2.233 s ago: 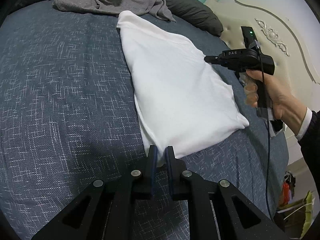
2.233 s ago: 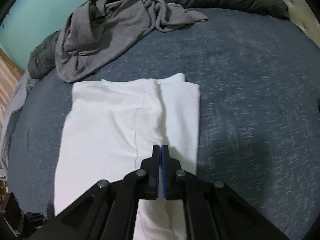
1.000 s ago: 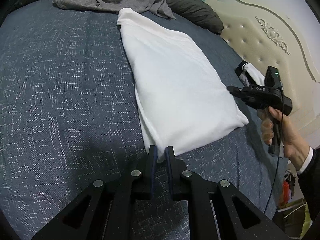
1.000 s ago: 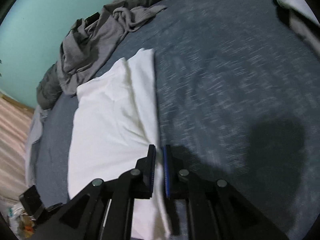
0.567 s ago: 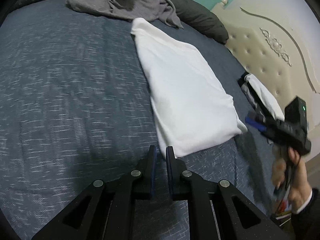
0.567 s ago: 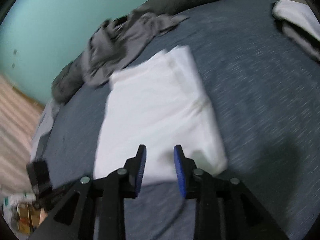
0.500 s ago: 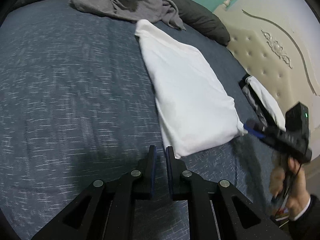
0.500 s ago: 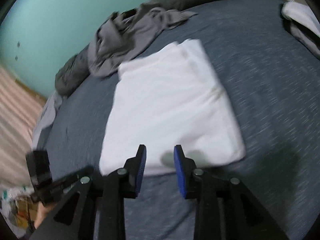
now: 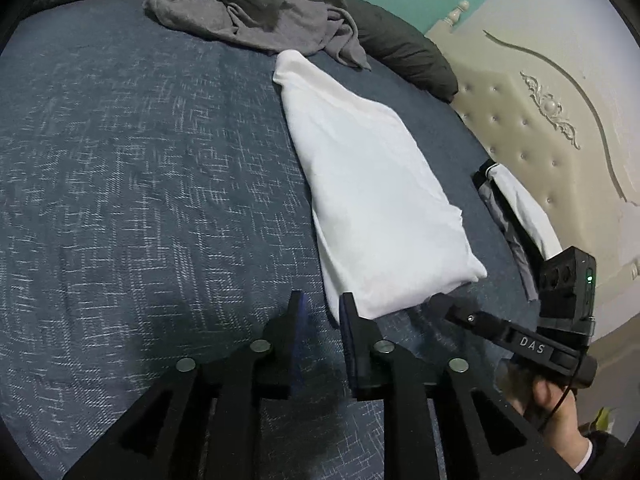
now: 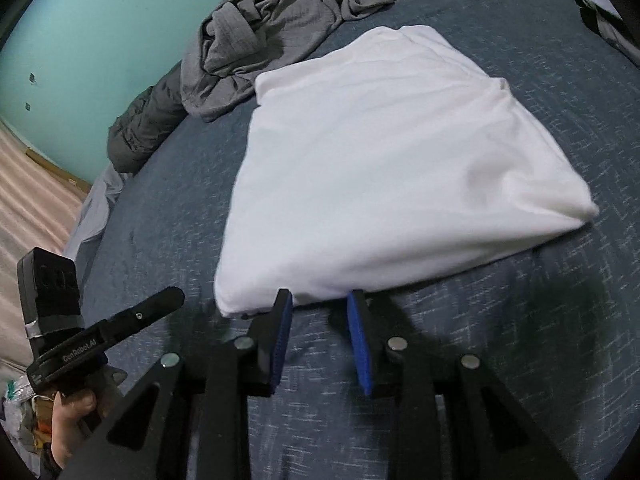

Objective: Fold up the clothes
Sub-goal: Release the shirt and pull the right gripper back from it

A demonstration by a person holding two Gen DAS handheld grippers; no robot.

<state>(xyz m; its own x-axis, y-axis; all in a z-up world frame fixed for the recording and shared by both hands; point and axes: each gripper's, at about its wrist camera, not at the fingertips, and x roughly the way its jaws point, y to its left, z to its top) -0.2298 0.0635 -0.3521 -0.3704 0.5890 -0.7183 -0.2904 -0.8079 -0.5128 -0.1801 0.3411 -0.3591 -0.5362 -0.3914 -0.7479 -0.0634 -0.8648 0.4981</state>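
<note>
The bed [image 9: 120, 168] carries everything here, and its soft, woven cover is judged the first source of trouble: jaws driven low at a hem could catch the cover along with the cloth and drag it up into any fold.

Ahead of both sets of jaws lies the white garment [image 10: 384, 160], flat on the bed as a long, smooth oblong with clean side edges. Whether a further fold is wanted, or the piece is already finished, cannot be settled from this layout. Were the near hem taken, too shallow a bite could let the layers slip apart, and an uneven lift by the two sides could skew the oblong.

Beyond the far end of the white garment a grey heap [image 9: 256, 12] is bunched up, crumpled and not folded. It is seen just past the white corner, whether touching cannot be told; the two could be dragged together.

To the right of the left jaws, near the headboard, a small folded pile [image 9: 516, 208] is set apart.

The left gripper [image 9: 320, 304] is held with its jaws apart by a modest gap, nothing between them, the near left corner of the hem just ahead of the right jaw. The right gripper [image 10: 320, 300] is held with its jaws wider apart, empty, tips at the hem; contact cannot be told.
</note>
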